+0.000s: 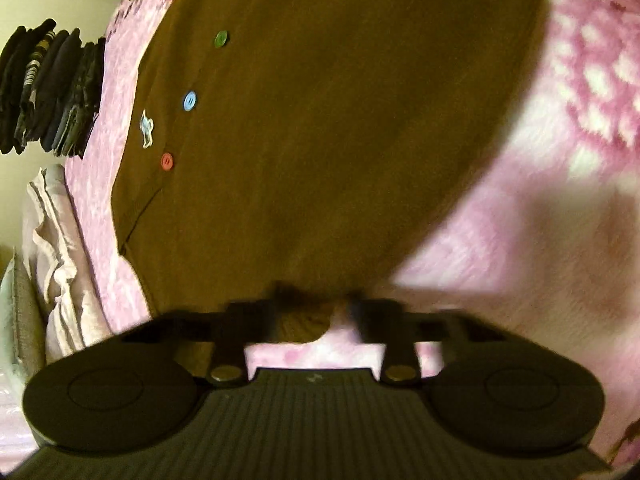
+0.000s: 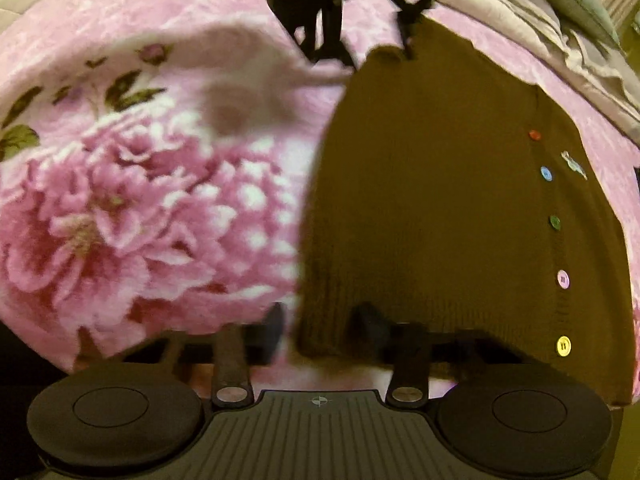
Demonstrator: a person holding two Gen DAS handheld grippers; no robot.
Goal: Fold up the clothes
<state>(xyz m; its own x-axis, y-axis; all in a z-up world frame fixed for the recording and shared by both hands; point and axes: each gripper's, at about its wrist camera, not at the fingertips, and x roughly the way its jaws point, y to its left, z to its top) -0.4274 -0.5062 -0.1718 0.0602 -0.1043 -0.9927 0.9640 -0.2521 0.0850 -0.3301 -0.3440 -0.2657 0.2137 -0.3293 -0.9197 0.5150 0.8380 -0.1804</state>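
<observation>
Item: brown knit cardigan (image 2: 440,200), lying flat on a pink floral blanket (image 2: 120,200) spread over a bed, its row of coloured buttons (image 2: 554,222) running along the far side from the right gripper. Left gripper (image 1: 316,304): fingers drawn close together over one corner of the cardigan, brown cloth between them, apparently pinching that edge, though blur hides the contact itself. Right gripper (image 2: 320,320): fingers nearly together astride the ribbed hem corner at the cardigan's near edge, one finger over blanket, one over knit; grip looks shallow. Risks: either pinch may catch the plush blanket along with the knit, so a lift would drag the bedding; a hold so near the edge may slip from the loose ribbing; uneven lifting between the two corners would skew the fold line and leave the button row crooked. Nearby: crumpled pale bedding (image 1: 60,240) and hanging dark clothes (image 1: 48,88), well apart.
</observation>
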